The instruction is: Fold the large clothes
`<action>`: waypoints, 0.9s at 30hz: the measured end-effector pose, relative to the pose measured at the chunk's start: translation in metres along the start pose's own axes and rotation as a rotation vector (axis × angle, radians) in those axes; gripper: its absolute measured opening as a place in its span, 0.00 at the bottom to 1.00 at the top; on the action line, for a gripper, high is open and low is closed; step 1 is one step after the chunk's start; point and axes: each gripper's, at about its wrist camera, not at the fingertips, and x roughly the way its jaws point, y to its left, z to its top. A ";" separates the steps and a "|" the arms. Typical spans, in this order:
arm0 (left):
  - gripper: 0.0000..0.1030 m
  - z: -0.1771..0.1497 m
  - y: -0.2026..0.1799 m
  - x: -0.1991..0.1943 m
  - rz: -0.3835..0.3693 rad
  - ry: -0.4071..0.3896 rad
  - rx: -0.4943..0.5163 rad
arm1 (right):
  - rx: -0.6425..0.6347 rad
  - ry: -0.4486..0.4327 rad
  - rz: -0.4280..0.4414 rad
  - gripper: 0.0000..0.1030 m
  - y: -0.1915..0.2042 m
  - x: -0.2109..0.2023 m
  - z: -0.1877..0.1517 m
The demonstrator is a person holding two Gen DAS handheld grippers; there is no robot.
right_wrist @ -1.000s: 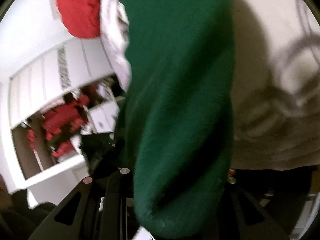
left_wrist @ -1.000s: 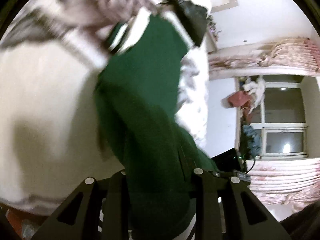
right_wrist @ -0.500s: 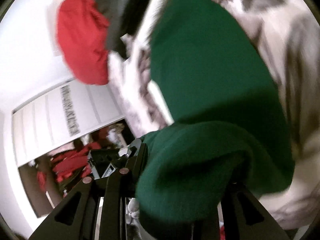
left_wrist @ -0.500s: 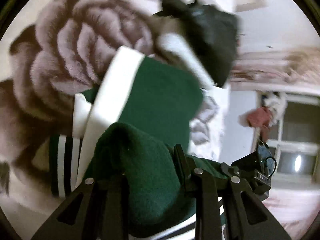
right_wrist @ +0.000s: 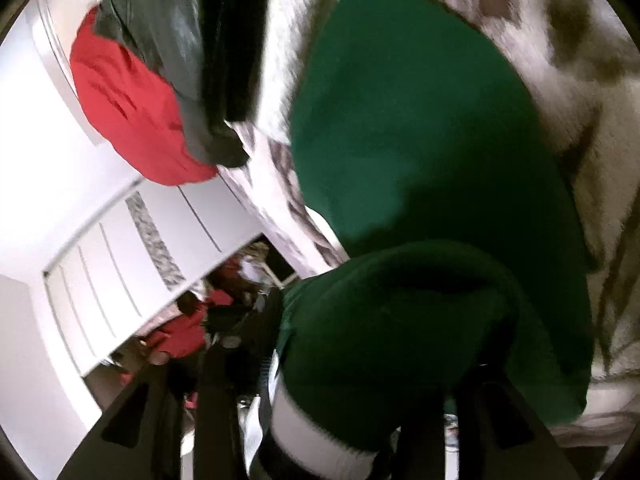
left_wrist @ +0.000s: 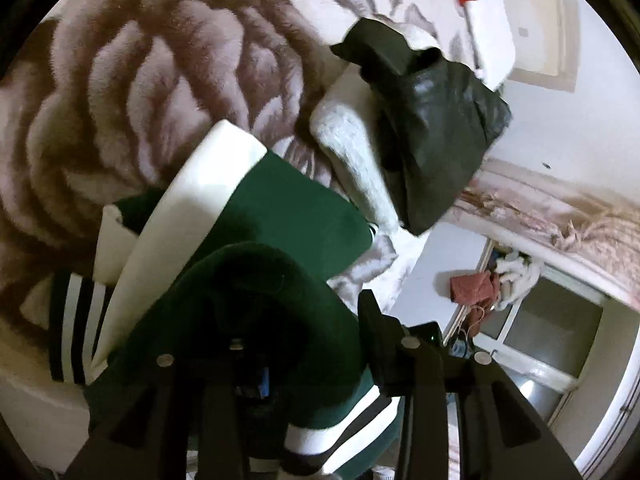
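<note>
The left tongs (left_wrist: 288,364) are matte black, with two broad angular fingers (left_wrist: 424,400) cut through by triangular openings; a round silver screw caps each finger; a small blue part shows between them; the right tongs (right_wrist: 340,396) are the same black with triangular cutouts, blurred and partly covered.

Left tongs (left_wrist: 280,364) sit at the bottom of the frame, jaws just opening, green cloth bunched between them. Right tongs (right_wrist: 340,376), also low in frame, have likewise been widening; whether the pads press is seemingly hidden by cloth.
</note>
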 end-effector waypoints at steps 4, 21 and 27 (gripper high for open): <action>0.33 0.012 0.008 0.008 -0.025 0.039 -0.095 | 0.032 -0.023 0.021 0.59 0.006 -0.007 0.018; 0.41 -0.011 -0.019 -0.008 0.098 -0.130 0.135 | -0.332 -0.204 -0.304 0.70 0.038 -0.077 0.001; 0.51 -0.012 -0.028 -0.012 -0.024 -0.162 0.142 | -0.456 -0.140 -0.530 0.72 0.014 -0.065 -0.010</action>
